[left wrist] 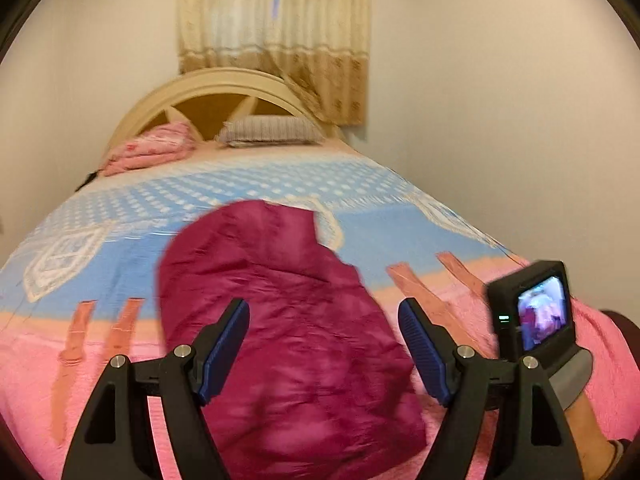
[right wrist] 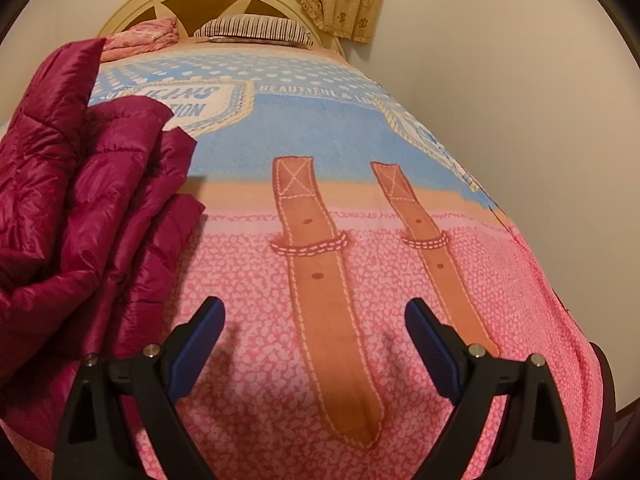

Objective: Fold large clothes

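Note:
A magenta quilted puffer jacket (left wrist: pixel 288 320) lies bunched in a long heap on the bed. My left gripper (left wrist: pixel 324 308) is open and empty, hovering just above the jacket's near half with its blue pads either side of it. In the right wrist view the jacket (right wrist: pixel 80 200) is piled at the left. My right gripper (right wrist: pixel 314 308) is open and empty above the bare pink bedspread, to the right of the jacket. The back of the right gripper with its small screen (left wrist: pixel 536 312) shows at the right of the left wrist view.
The bed is covered by a pink and blue bedspread (right wrist: pixel 360 128) with printed brown straps. A striped pillow (left wrist: pixel 272 130) and a folded pink blanket (left wrist: pixel 152 148) lie by the cream headboard (left wrist: pixel 208 88). A wall runs along the bed's right side; a curtain (left wrist: pixel 276 36) hangs behind.

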### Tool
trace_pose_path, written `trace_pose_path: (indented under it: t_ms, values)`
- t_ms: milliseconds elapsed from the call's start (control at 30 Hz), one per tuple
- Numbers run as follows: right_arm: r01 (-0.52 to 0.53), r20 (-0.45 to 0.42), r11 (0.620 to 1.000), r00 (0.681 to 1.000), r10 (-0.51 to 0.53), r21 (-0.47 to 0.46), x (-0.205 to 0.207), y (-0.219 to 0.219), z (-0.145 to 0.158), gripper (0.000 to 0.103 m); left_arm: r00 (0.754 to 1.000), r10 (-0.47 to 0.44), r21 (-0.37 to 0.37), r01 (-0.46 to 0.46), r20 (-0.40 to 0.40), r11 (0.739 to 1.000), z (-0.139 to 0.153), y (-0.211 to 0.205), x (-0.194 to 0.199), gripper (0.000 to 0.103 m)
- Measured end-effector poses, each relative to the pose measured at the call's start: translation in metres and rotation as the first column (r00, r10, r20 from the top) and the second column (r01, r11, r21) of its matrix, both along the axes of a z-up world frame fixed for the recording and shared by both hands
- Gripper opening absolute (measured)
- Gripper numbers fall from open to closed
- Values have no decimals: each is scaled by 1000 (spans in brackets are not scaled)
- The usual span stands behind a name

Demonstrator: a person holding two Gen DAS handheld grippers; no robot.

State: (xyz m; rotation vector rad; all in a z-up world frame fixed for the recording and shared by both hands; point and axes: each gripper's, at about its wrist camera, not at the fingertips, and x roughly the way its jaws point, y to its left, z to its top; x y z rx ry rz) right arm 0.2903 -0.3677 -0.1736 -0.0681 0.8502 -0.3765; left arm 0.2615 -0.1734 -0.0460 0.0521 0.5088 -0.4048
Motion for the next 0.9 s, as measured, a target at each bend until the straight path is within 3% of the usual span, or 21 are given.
trace_pose_path:
  t_ms: [100,267,433,567,733,900]
  values:
    - [8,29,1000,1000,-9,13,-2,-1,11,92,986,165,10,-166,36,986,-2,45,16,83]
    - [10,100,996,995,-18,83,6,7,47,80,911,406,60,-402,-76,913,-31,105,76,83]
    - [-93,187,989,980,70,118,35,60,106,80,890,440,87,-432,-119,897,-50,112,103,83]
    - [-154,210,980,970,124,130,74,104,122,72,902,423,119,-412,-87,903,-56,100,112,83]
    - [-181,156,975,975,161,126,116,129,99,63,900,426,126,-414,-89,902,-60,102,126,83]
    - [-139,75,985,988,132,101,119,111,50,59,901,418,127,-404,-115,906,-73,95,151,83]
